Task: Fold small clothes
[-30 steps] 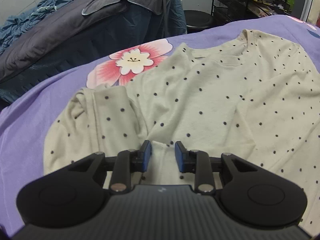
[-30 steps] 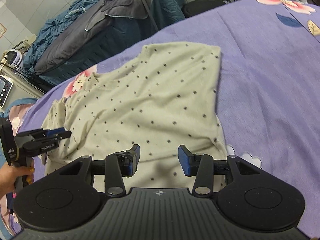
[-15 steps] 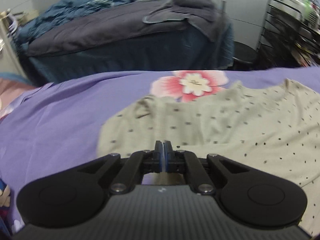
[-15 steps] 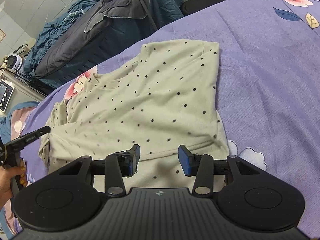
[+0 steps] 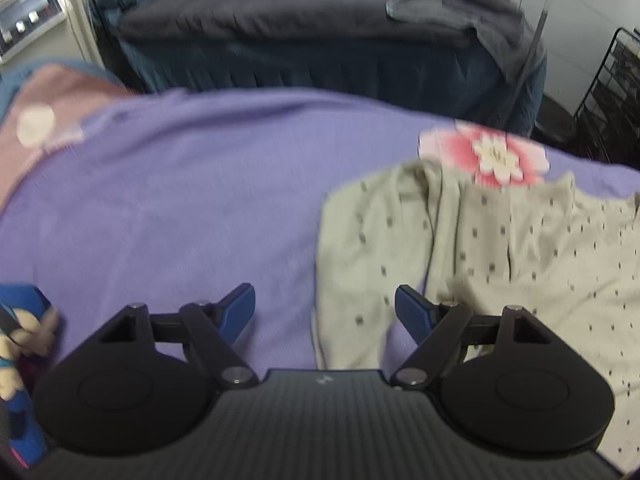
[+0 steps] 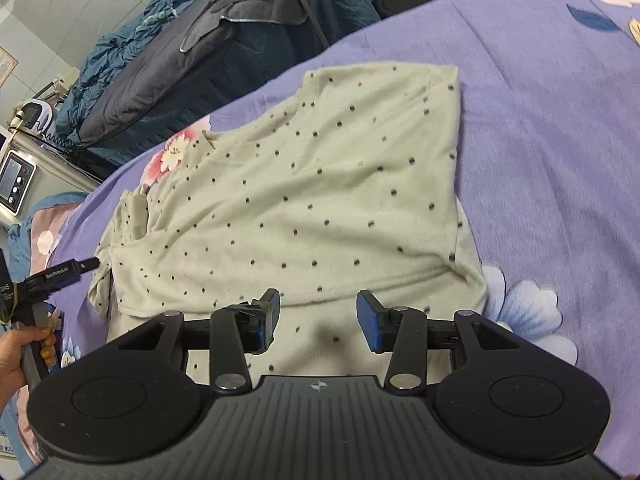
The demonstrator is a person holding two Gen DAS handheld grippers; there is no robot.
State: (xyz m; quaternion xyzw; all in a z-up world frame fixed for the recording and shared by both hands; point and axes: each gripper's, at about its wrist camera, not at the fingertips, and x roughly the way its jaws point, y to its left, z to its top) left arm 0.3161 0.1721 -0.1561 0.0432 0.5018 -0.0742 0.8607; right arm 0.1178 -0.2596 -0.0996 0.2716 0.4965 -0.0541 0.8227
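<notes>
A cream top with dark dots (image 6: pixel 320 208) lies spread on a purple bedspread (image 6: pixel 540 128). Its left sleeve (image 5: pixel 380 248) is bunched at the left edge. My left gripper (image 5: pixel 325 312) is open and empty, low over the bedspread at the sleeve's left edge. It also shows in the right wrist view (image 6: pixel 64 272), beside the sleeve. My right gripper (image 6: pixel 318 316) is open and empty above the top's lower hem.
A pink flower print (image 5: pixel 488 156) lies behind the top's shoulder. A bed with dark grey and blue covers (image 5: pixel 304 36) stands behind. A metal rack (image 5: pixel 612 100) is at the far right. A white device (image 6: pixel 16 184) sits at the left.
My left gripper shut on the sleeve, swung left, then opened and let go. The view now faces further left. My right gripper stayed open and nearly still.
</notes>
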